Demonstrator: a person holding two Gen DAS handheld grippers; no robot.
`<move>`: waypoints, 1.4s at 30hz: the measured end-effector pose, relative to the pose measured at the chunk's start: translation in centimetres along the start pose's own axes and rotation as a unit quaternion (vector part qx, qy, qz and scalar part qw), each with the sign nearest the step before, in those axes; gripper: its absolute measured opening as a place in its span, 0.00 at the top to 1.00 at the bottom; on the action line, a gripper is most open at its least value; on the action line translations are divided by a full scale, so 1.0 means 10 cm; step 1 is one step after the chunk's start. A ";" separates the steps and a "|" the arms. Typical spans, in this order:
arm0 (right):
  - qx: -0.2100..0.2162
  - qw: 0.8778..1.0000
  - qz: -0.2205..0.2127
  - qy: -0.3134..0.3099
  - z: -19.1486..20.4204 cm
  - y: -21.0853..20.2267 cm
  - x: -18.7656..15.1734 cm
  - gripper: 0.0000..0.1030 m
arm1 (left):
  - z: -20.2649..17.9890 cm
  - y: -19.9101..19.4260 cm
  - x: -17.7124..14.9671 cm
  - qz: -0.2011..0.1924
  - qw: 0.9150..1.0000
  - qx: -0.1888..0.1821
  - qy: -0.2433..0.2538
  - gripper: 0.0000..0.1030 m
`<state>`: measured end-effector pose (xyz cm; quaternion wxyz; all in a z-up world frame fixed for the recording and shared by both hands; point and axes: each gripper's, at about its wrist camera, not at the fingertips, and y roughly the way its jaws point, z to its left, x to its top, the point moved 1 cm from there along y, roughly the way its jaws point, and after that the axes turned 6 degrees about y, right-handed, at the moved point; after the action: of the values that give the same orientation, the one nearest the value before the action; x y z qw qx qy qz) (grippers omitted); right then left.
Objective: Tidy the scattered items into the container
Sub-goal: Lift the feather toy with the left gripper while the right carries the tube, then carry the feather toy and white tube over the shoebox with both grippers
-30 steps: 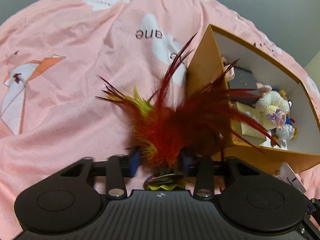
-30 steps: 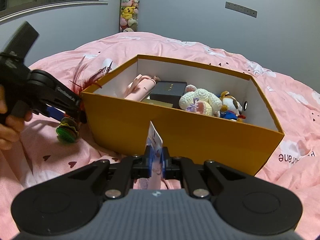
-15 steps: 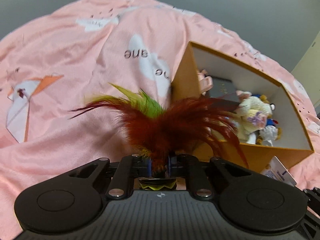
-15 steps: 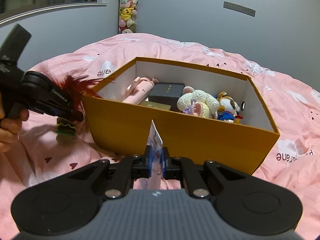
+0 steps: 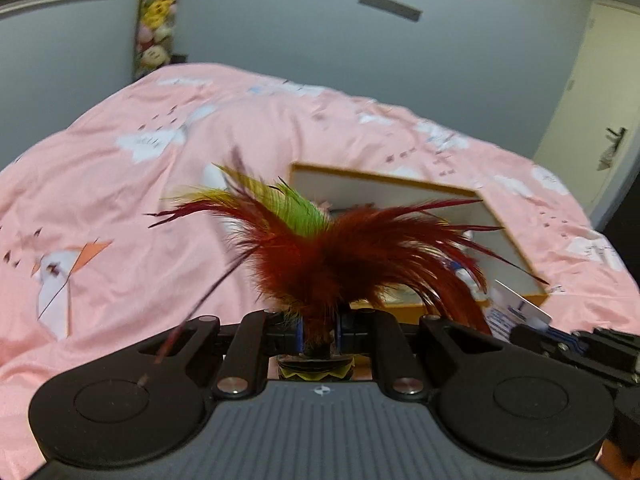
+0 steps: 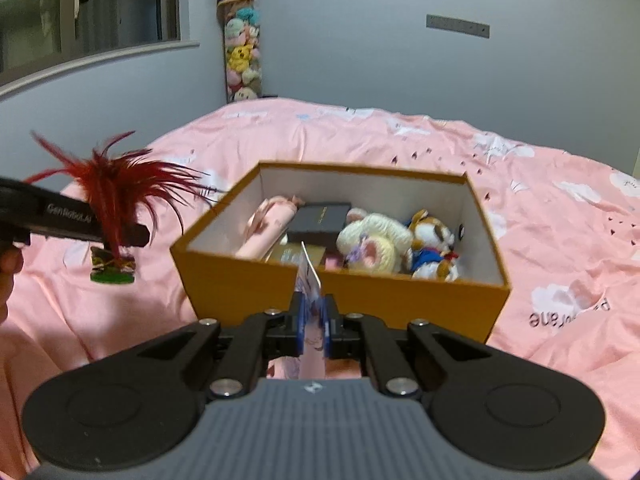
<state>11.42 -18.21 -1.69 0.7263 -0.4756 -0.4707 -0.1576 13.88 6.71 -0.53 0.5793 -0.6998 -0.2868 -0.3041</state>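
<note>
My left gripper is shut on a red, yellow and green feather shuttlecock and holds it in the air, left of an orange box. In the right wrist view the left gripper holds the shuttlecock with its disc base hanging below. My right gripper is shut on a small printed card, just in front of the box's near wall. The box holds a pink roll, a dark case and two plush toys.
The box rests on a pink patterned bedspread. A tall column of plush toys stands against the grey wall behind the bed. A window is at the left and a door at the right.
My left gripper has lifted the shuttlecock off the bedspread, level with the box rim. My right gripper has risen too, with the card still in it.
</note>
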 end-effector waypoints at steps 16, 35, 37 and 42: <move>0.005 0.994 -0.088 0.071 -0.54 -0.29 0.83 0.91 | -0.57 0.37 0.54 -0.051 0.993 -0.096 0.053 0.85; -0.026 0.993 -0.007 0.116 -0.97 0.71 0.67 0.91 | -0.89 1.52 0.29 0.022 0.988 -0.132 0.072 0.85; -0.029 0.993 0.000 0.110 -0.97 0.78 0.63 0.91 | -0.96 1.57 0.24 0.028 0.988 -0.126 0.086 0.85; -0.028 0.993 0.020 0.113 -1.01 0.92 0.57 0.91 | -1.00 1.71 0.17 0.050 0.987 -0.128 0.079 0.85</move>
<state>25.90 -20.88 -3.02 0.7642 -0.4842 -0.3716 -0.2088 26.99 -5.87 -8.70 0.5207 -0.7551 -0.1634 -0.3634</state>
